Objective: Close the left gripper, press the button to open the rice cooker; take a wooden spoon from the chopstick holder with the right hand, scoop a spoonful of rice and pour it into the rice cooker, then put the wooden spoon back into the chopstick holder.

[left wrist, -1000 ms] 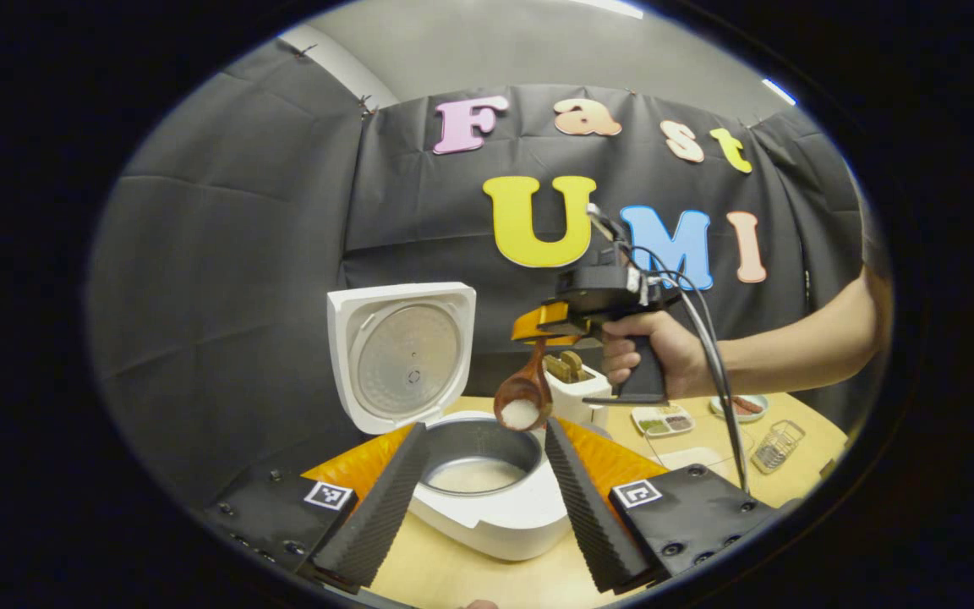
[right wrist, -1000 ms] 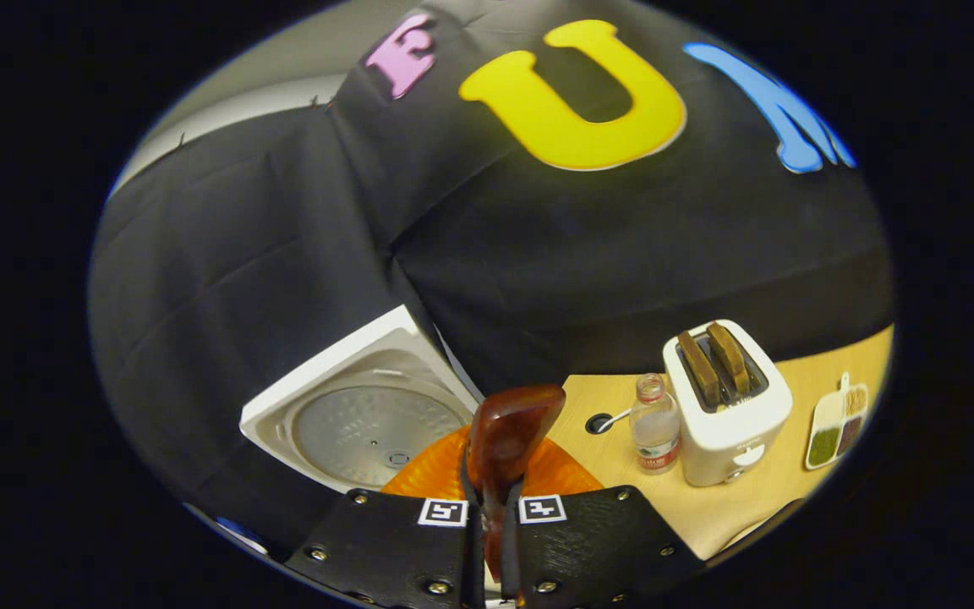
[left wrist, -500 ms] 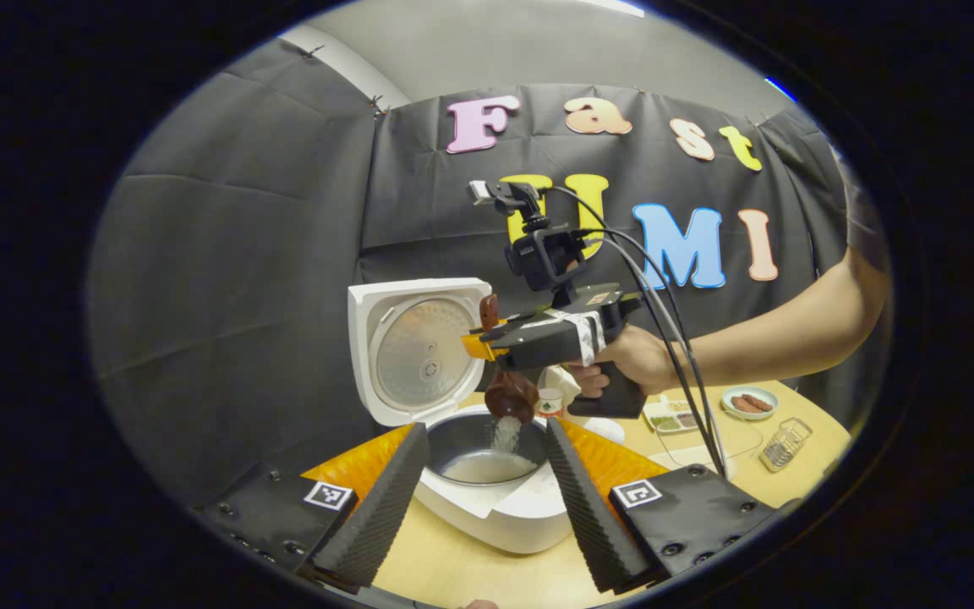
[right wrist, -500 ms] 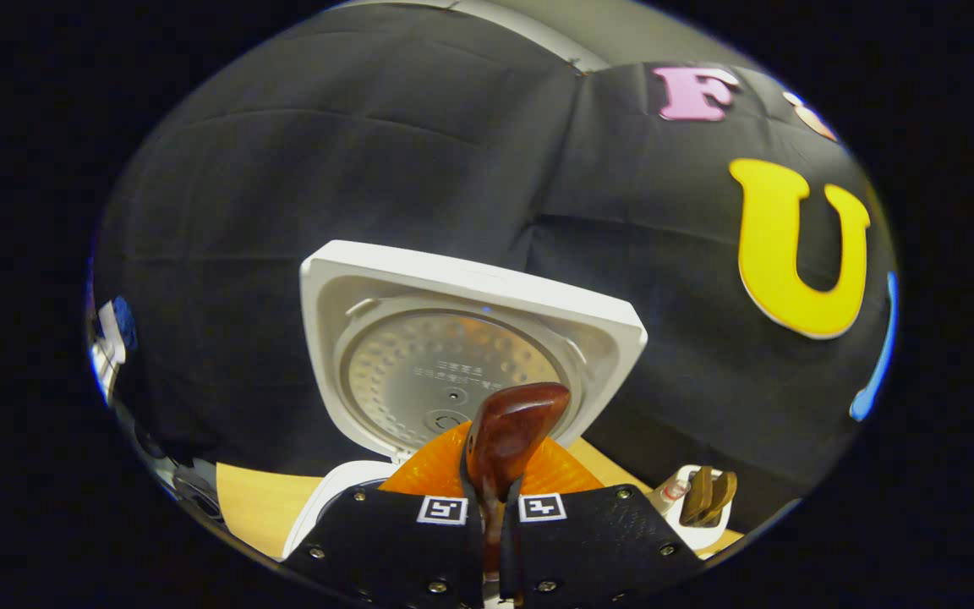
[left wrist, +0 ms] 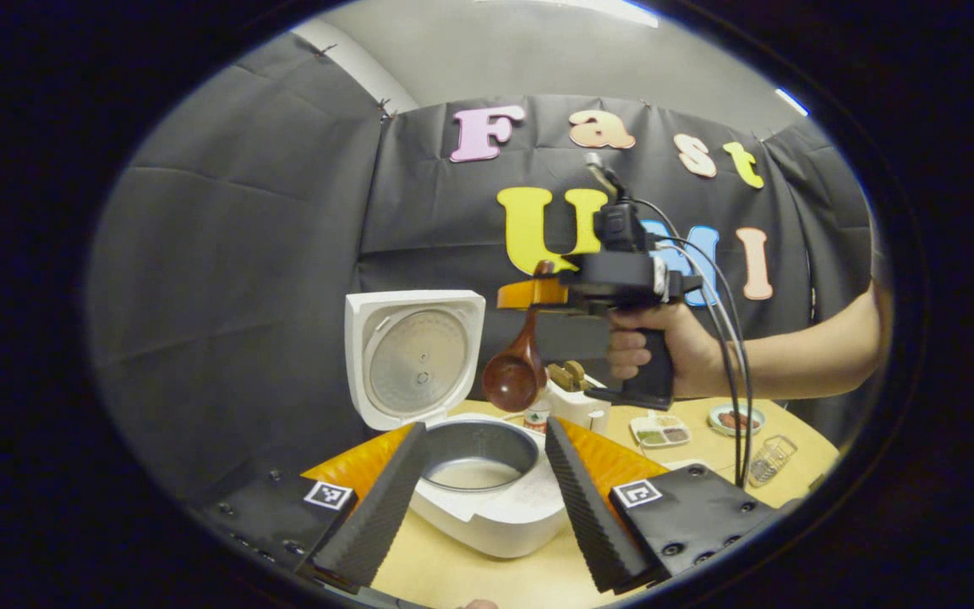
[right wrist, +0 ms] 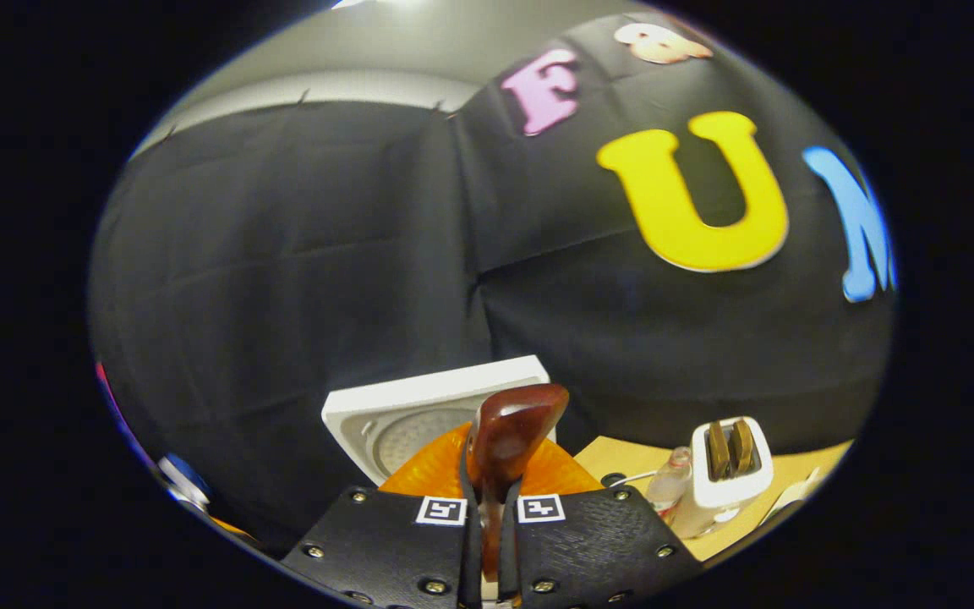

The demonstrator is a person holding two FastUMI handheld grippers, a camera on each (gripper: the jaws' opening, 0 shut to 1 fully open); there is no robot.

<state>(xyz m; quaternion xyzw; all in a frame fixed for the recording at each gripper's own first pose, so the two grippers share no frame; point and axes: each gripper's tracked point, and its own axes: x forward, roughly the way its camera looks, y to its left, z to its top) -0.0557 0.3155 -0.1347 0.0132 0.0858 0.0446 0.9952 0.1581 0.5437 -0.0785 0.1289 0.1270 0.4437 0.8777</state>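
So the right gripper [right wrist: 487, 541] is pinching the wooden spoon [left wrist: 517, 372] by its handle, both fingers pressed against it, and in the left gripper view the bowl of the spoon hangs down, up in the air above and a bit behind the rice cooker [left wrist: 487, 499]. The spoon bowl looks empty, which makes sense if the pour is over and it just needs carrying away. The cooker lid [left wrist: 413, 355] stands straight up at the back, out of the way, so the pot [left wrist: 474, 452] is wide open with a pale layer of rice [left wrist: 472, 474] in the bottom

The left gripper [left wrist: 487, 499] has its fingers spread apart, holding nothing, just parked low in front of the cooker, I'd guess to keep clear of the other hand [left wrist: 664, 355]

Compared to half a second back: the spoon was tipped over the pot then with rice streaming out, now it's lifted higher and nothing is falling. The right gripper view has swung too, the lid sits lower and smaller in it, and the toaster [right wrist: 728, 469] and a small bottle [right wrist: 669, 491] on the table [left wrist: 453, 575] show more. Next is probably the trip back to the chopstick holder, though I can't pick that out here
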